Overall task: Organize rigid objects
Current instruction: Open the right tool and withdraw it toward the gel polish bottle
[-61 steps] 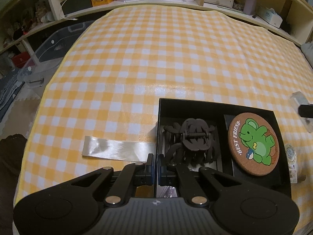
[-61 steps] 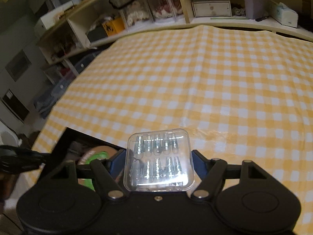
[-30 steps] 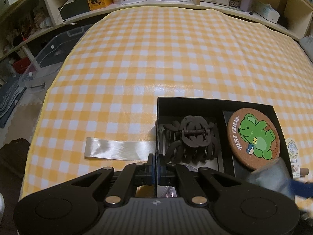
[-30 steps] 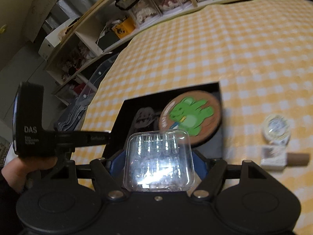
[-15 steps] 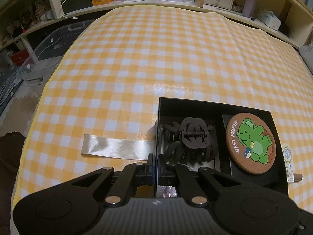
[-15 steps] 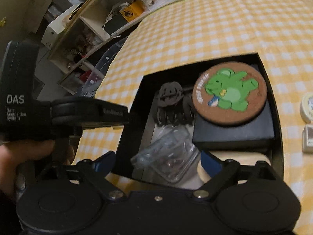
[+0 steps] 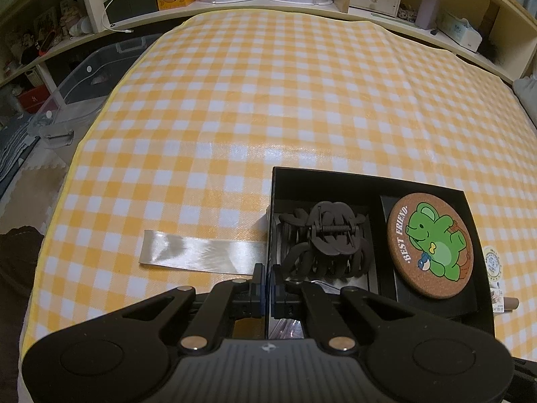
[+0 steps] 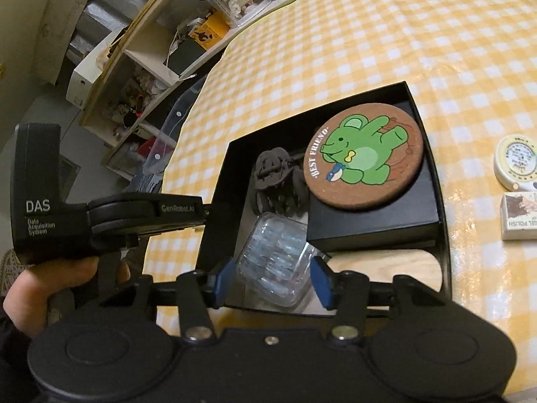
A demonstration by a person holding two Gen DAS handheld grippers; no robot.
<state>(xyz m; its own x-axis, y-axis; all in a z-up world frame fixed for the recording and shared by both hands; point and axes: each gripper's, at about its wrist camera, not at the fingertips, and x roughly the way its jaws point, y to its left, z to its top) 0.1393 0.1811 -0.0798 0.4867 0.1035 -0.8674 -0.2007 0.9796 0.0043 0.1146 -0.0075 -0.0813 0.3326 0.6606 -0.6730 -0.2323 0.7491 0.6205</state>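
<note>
My right tongs (image 8: 272, 282) are closing, the clear case (image 8: 273, 262) lying between them inside the black box (image 8: 436, 181); left tongs (image 7: 268, 288) clamp its wall.

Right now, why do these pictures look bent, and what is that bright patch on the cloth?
Left wrist view: the fisheye lens bows the shelves and checked tablecloth; the patch is lamp glare, and the ribbon shines too. Right wrist view: dimmer, tilted, with dark corners; the clear case looks slightly smeared.
</note>
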